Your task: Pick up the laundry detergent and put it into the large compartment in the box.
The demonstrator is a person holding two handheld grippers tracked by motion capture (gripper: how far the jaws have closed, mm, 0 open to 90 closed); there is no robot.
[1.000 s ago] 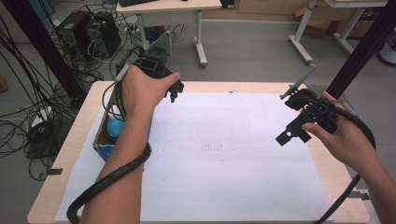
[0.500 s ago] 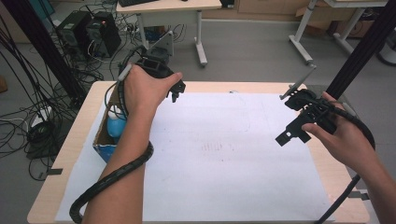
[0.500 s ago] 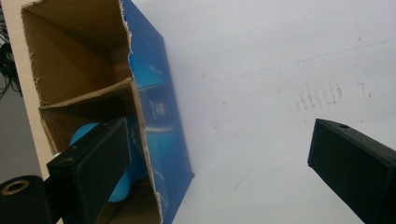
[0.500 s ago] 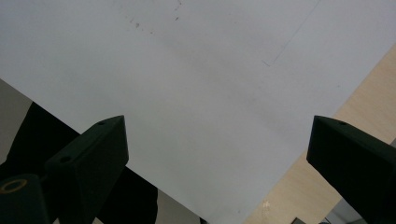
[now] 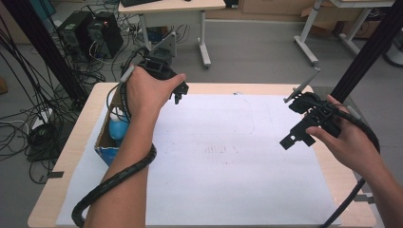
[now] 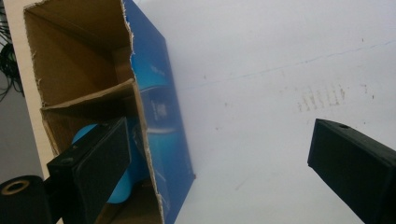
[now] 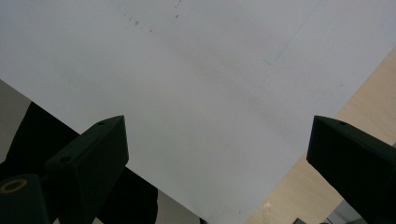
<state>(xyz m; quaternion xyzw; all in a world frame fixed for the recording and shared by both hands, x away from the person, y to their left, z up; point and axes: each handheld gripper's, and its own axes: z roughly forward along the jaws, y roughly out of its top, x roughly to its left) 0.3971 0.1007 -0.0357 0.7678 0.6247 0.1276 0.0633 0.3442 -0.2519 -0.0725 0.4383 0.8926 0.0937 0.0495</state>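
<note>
Altogether, two tongs, one cardboard box (image 5: 105,137) and one white paper sheet (image 5: 223,156) sit over the tabletop (image 5: 76,142); inside the box lies at least one blue bottle (image 5: 118,127), though how many more it holds cannot be told. The left hand (image 5: 145,90) reaches in from the near edge, its forearm stretched toward the far left, and holds the left tongs (image 5: 179,93) above the far left part of the sheet. These tongs gape wide and grip nothing. The box stands at the left edge of the tabletop, just to the left of and nearer than the left tongs; in the left gripper view its blue side wall (image 6: 159,112) rises between the two black tips. The right hand (image 5: 349,135) holds the right tongs (image 5: 297,135) over the right side of the sheet, well apart from the box, spread wide and empty.
</note>
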